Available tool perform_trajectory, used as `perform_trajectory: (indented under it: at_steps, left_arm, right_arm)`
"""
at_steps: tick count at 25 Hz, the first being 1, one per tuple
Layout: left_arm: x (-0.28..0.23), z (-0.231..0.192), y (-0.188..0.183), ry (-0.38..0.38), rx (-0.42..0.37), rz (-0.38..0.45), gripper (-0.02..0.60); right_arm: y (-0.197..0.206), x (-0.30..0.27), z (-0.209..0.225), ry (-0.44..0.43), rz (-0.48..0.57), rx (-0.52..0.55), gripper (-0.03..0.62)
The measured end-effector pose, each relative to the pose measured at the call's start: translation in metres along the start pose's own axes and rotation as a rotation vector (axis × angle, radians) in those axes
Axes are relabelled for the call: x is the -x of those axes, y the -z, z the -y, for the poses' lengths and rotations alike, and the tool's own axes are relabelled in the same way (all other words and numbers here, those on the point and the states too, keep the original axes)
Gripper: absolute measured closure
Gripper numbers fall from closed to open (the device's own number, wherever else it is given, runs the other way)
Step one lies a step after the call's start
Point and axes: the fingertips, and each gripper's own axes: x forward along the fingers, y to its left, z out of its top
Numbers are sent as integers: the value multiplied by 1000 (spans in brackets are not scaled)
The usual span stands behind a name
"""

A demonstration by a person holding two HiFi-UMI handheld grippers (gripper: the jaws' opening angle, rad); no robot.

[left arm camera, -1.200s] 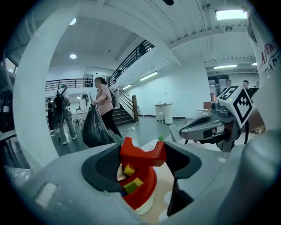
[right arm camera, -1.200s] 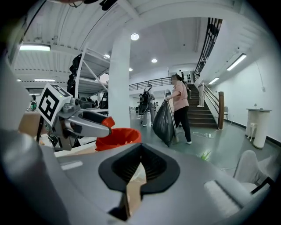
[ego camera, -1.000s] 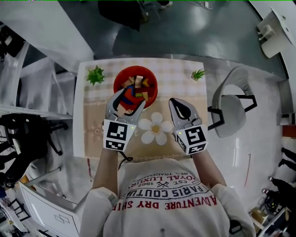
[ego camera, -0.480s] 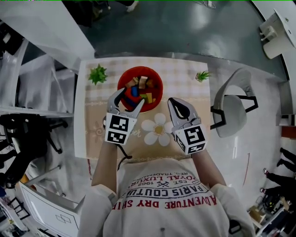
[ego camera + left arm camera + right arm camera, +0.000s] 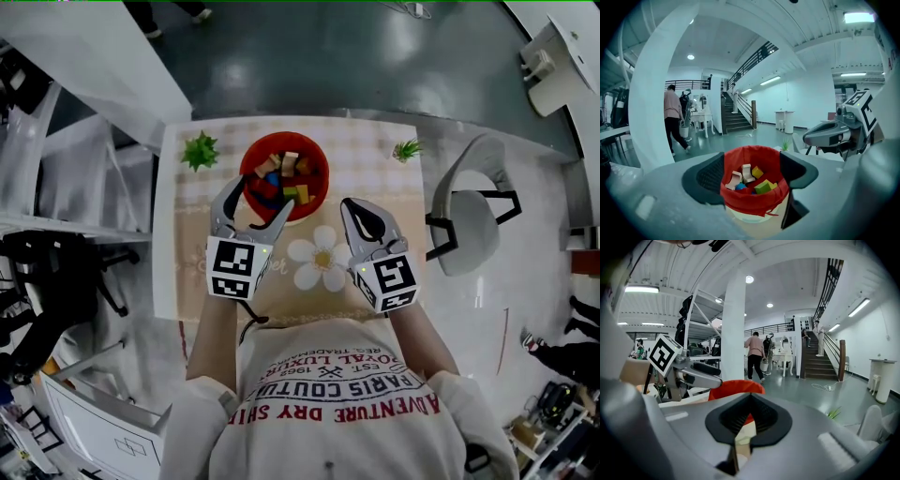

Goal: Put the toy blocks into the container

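A red container (image 5: 284, 175) stands at the back middle of the table and holds several coloured toy blocks (image 5: 286, 169). My left gripper (image 5: 257, 199) hovers at the container's near rim. Its jaws are opening wide, with no block between them. In the left gripper view the container (image 5: 752, 199) and its blocks (image 5: 761, 186) show between the dark pads (image 5: 708, 176), which do not touch it. My right gripper (image 5: 351, 208) hangs to the right of the container, shut and empty. In the right gripper view its pads (image 5: 764, 420) meet in front of the container (image 5: 737, 386).
Two small green plants (image 5: 200, 150) (image 5: 406, 149) stand at the table's back corners. A white flower mat (image 5: 319, 258) lies between the grippers. A white chair (image 5: 467, 220) stands at the table's right. A person (image 5: 673, 119) walks in the hall behind.
The left gripper's jaws stand wider apart than before, and it has drawn back a little toward me from over the container. The right gripper has stayed where it was.
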Motion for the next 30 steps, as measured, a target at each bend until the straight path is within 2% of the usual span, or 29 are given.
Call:
perform_trajectory:
  at_steps: [2,4,6,11,23,30]
  left_arm:
    - [12,2,-10,-5,-7,28,245]
    - [23,3,-17,-19,-12,49,324]
    - [34,3,-21,-32,-13,65,363]
    - [63,1,-30,-67,-11,123,570]
    - [93,4,-26,4,16,165,575]
    - [96,8,-24,38,19,175,575]
  right_arm:
    - [-5,5,-5,-4,16,12,592]
    - [-11,10,-9,-8,39,22,592]
    - [-16,15,-12,-8,64,26,592]
    - [-28,27,-23,-23,112,55,592]
    - [-40,31,-38,-25,152,73,594]
    - [-38,31,-40,-20,139,74,594]
